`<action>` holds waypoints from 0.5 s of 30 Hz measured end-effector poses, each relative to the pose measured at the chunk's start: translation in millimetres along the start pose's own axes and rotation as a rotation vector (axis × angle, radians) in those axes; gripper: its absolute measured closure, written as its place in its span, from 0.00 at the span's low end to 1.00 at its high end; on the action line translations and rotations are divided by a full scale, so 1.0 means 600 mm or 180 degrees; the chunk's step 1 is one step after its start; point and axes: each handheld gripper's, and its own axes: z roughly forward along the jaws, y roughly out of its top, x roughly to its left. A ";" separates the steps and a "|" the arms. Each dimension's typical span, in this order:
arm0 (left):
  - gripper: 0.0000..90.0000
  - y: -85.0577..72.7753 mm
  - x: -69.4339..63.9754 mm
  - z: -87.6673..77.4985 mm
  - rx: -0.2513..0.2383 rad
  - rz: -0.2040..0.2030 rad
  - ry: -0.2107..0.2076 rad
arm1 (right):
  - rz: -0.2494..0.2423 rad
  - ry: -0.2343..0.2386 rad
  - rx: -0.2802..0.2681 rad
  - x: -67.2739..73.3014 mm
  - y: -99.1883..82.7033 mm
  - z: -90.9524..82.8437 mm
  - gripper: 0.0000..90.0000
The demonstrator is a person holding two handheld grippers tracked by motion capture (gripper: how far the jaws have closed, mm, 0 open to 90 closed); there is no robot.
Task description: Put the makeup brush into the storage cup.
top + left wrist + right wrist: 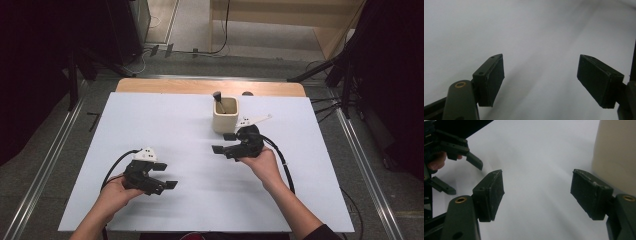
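Landmark: the cream cup (225, 115), standing upright near the far middle of the white table (150, 120); all places below are given from it.
Left gripper: the left gripper (167, 176) is held low over the table, well apart from the cup, on the near left side. In the left gripper view its jaws stand wide apart with nothing but bare table between them.
Right gripper: the right gripper (223, 143) is just on the near side of the cup, close to its base. In the right gripper view its jaws (537, 195) stand wide apart and grip nothing; the cup's wall (616, 155) rises just beyond the right-hand jaw, not between the pads.
Cup: free of both grippers and resting on the table.
Stick: a dark-tipped stick (218, 98) leans inside the cup, its head above the rim at the far left corner.
Done so far: judging by the scene, the stick sits in the cup and neither gripper has hold of anything.
Left to do: probably closing the right gripper on the cup or the stick; which of the two cannot be told.
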 end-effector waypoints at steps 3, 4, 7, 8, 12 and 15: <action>0.25 0.000 0.000 0.000 -0.0004 -0.0002 -0.0003 | -0.0014 0.0009 0.0019 0.002 -0.003 -0.001 0.31; 0.25 0.000 0.001 0.000 -0.0005 0.0003 0.0000 | -0.0016 0.0006 0.0009 0.004 -0.006 -0.002 0.30; 0.25 0.000 0.001 -0.001 -0.0001 0.0011 0.0002 | -0.0023 0.0031 0.0008 0.004 -0.012 -0.005 0.30; 0.25 -0.001 0.001 -0.001 -0.0004 0.0008 0.0004 | -0.0027 0.0034 0.0001 0.004 -0.014 -0.006 0.30; 0.25 -0.001 0.001 -0.002 -0.0009 0.0022 0.0010 | -0.0035 0.0020 -0.0019 0.005 -0.023 -0.011 0.30; 0.25 0.000 0.001 -0.001 0.0005 0.0029 0.0015 | -0.0040 0.0026 -0.0019 0.006 -0.026 -0.013 0.30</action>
